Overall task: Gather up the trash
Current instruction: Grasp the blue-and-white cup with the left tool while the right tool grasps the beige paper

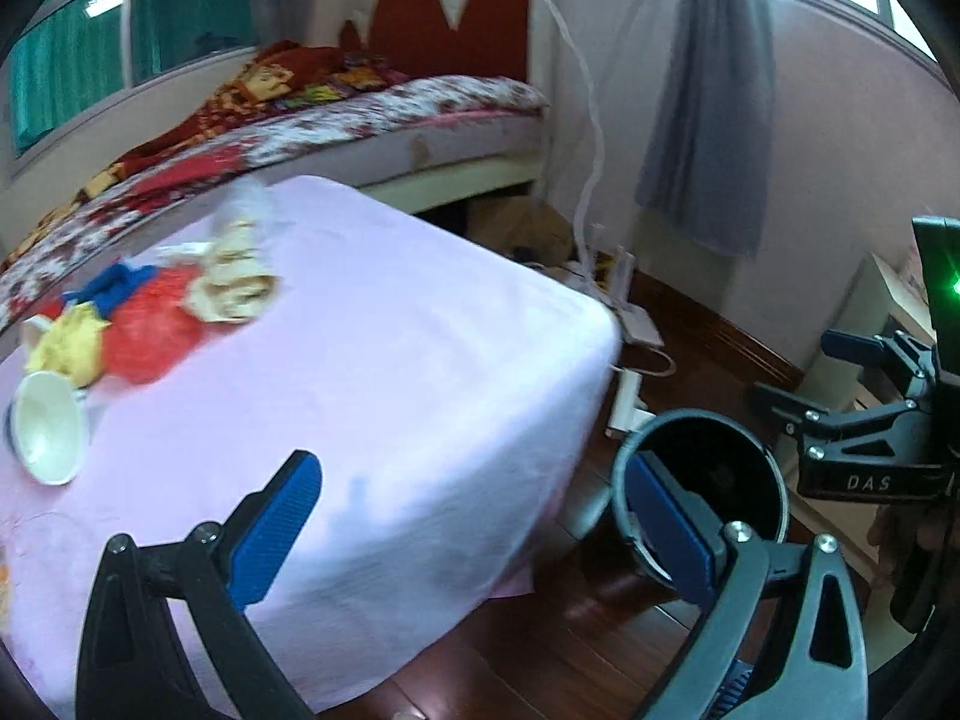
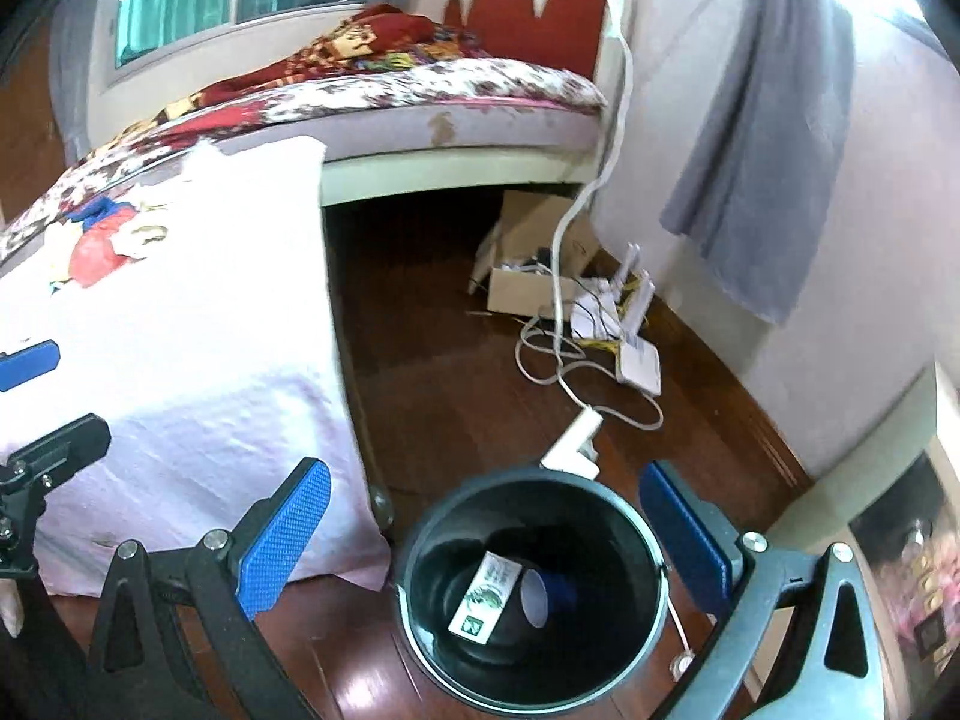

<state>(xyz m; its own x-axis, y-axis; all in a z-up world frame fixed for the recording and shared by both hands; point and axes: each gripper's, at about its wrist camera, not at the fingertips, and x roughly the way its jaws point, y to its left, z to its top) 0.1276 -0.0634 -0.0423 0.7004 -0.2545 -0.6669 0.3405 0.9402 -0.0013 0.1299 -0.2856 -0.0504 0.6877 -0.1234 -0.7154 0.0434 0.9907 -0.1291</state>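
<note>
A table under a pink cloth (image 1: pixel 372 372) carries a heap of trash at its far left: a red crumpled bag (image 1: pixel 153 330), yellow paper (image 1: pixel 66 348), a blue piece (image 1: pixel 114 285), beige wrappers (image 1: pixel 234 288) and a tipped white paper cup (image 1: pixel 48 435). A black bin (image 2: pixel 531 588) stands on the floor right of the table, with a white and green carton (image 2: pixel 489 600) inside. My left gripper (image 1: pixel 474 516) is open and empty over the table's near corner. My right gripper (image 2: pixel 486 528) is open and empty above the bin; it also shows in the left wrist view (image 1: pixel 864 408).
A bed (image 1: pixel 360 114) with a floral cover runs behind the table. Cables, a white router (image 2: pixel 639 360), a power strip (image 2: pixel 576 438) and a cardboard box (image 2: pixel 522 288) lie on the wooden floor by the wall. A grey curtain (image 2: pixel 768 138) hangs at right.
</note>
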